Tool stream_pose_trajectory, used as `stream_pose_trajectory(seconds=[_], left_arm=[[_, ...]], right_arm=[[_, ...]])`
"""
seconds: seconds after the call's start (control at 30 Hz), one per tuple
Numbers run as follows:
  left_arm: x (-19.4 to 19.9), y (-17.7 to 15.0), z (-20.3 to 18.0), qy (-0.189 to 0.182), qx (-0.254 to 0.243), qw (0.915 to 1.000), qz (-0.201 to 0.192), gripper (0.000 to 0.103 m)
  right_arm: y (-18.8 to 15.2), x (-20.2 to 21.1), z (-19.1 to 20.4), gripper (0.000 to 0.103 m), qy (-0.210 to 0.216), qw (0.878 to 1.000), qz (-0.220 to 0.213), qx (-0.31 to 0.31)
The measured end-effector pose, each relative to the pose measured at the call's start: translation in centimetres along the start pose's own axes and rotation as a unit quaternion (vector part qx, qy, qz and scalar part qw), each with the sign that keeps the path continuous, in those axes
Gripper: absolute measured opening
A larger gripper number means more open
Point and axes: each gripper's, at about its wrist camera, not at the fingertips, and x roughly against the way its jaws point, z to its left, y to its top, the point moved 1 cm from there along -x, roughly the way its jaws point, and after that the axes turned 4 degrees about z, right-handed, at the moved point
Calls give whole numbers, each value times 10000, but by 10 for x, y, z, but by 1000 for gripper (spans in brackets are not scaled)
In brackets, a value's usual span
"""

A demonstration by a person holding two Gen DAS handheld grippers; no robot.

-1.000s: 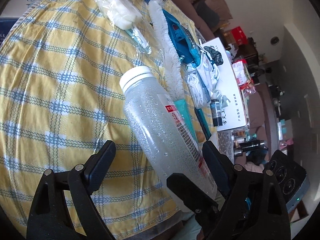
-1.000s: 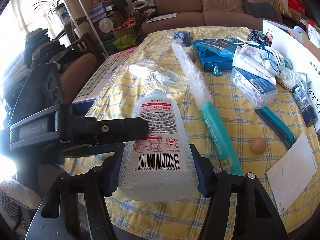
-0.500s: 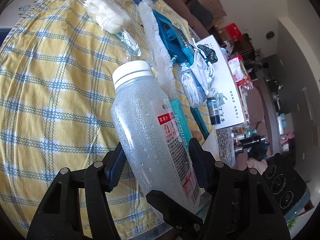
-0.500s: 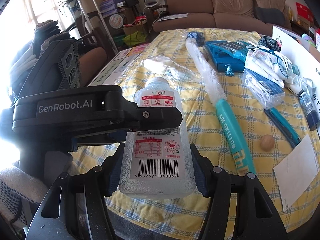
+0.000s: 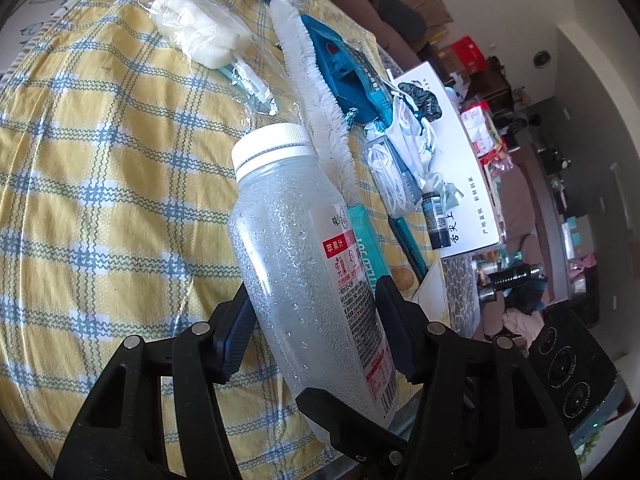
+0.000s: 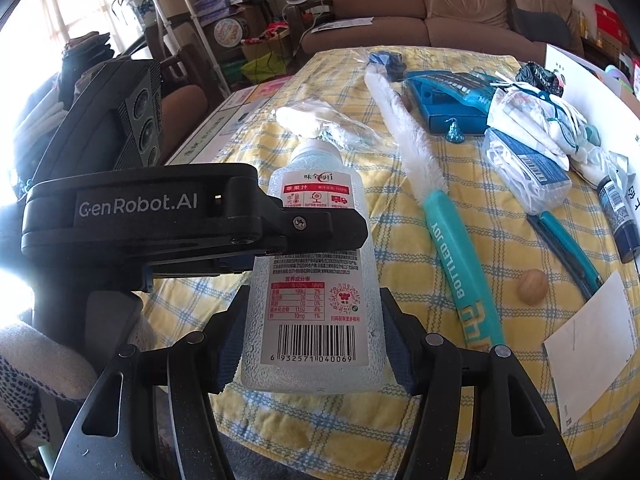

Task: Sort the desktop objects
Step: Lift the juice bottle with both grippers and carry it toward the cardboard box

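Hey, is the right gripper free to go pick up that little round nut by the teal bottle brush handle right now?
Probably not yet. The right gripper is shut on the juice bottle, which the left gripper also clamps. The nut lies uncovered on the tablecloth beside the bottle brush, so the way looks free once the bottle is released.

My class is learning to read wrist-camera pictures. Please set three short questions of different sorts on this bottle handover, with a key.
1. True or false: the bottle has its white cap on.
2. Which claw grips the bottle: A left, B right, C both?
3. Fill in: the small brown ball lies on the checked ____.

Key: 1 true. 2 C; the left claw's jaws have just been closing onto it. 3 tablecloth.
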Motion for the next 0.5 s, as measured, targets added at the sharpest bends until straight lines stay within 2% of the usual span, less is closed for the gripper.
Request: stream_pose_trajectory(seconds=[0.37, 0.5], left_arm=[[15, 12, -22, -101, -439, 9988, -172, 52], [20, 23, -46, -166, -598, 9979, -198, 52]], right_arm=[[6, 17, -9, 62, 99, 9991, -411, 5], [15, 29, -12, 62, 12, 9988, -491, 76]])
